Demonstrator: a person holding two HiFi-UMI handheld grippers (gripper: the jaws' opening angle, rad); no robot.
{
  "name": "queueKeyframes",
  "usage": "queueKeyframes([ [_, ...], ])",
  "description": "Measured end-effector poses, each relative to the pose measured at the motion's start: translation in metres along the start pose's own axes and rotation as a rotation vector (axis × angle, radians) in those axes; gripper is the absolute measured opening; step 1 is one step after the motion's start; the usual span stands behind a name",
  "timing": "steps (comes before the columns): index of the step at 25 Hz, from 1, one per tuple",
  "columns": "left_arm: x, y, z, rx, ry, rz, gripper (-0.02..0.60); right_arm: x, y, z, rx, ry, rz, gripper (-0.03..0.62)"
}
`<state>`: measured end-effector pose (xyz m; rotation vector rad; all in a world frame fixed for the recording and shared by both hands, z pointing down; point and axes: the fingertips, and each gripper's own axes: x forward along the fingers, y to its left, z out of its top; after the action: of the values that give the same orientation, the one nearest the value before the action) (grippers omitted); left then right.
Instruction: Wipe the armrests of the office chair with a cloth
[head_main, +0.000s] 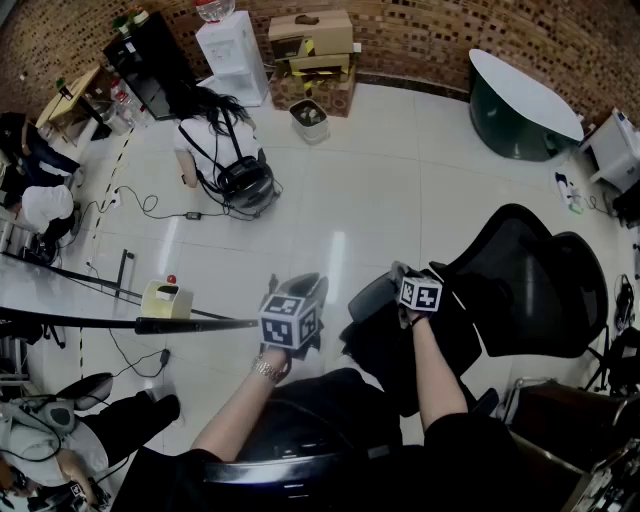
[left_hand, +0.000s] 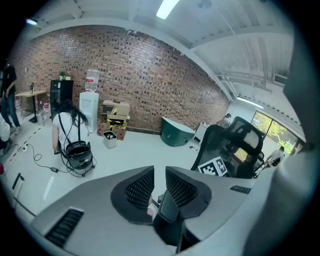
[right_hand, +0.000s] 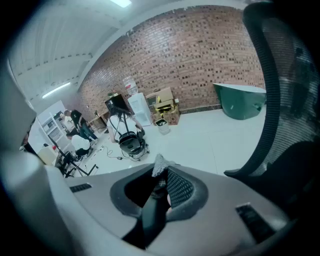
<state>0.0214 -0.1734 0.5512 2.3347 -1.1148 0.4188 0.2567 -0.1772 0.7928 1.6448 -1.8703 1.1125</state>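
Right gripper (right_hand: 162, 184) pinches grey cloth (right_hand: 160, 164), a tuft poking past the tips, over the black office chair (head_main: 530, 290) just right of its near armrest (head_main: 368, 297). Left gripper (left_hand: 160, 189) is left of the armrest, jaws nearly together, nothing visible between. Far left: crouching person (head_main: 215, 135), floor cables (head_main: 150, 205), cardboard boxes (head_main: 312, 40). Path is open.
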Motion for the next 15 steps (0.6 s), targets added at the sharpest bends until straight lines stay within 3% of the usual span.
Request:
queueKeyframes([
  [5,0.006,0.002,0.019,0.021,-0.02,-0.023,0.078,0.003,0.045,-0.023,-0.054,0.026,0.062,0.056],
  [9,0.004,0.012,0.027,0.009,-0.045,-0.018,0.078,0.003,0.094,-0.05,-0.172,0.077,0.17,0.057],
  [15,0.001,0.025,0.028,-0.015,-0.059,-0.007,0.078,-0.014,0.166,-0.099,-0.258,0.165,0.345,0.057],
])
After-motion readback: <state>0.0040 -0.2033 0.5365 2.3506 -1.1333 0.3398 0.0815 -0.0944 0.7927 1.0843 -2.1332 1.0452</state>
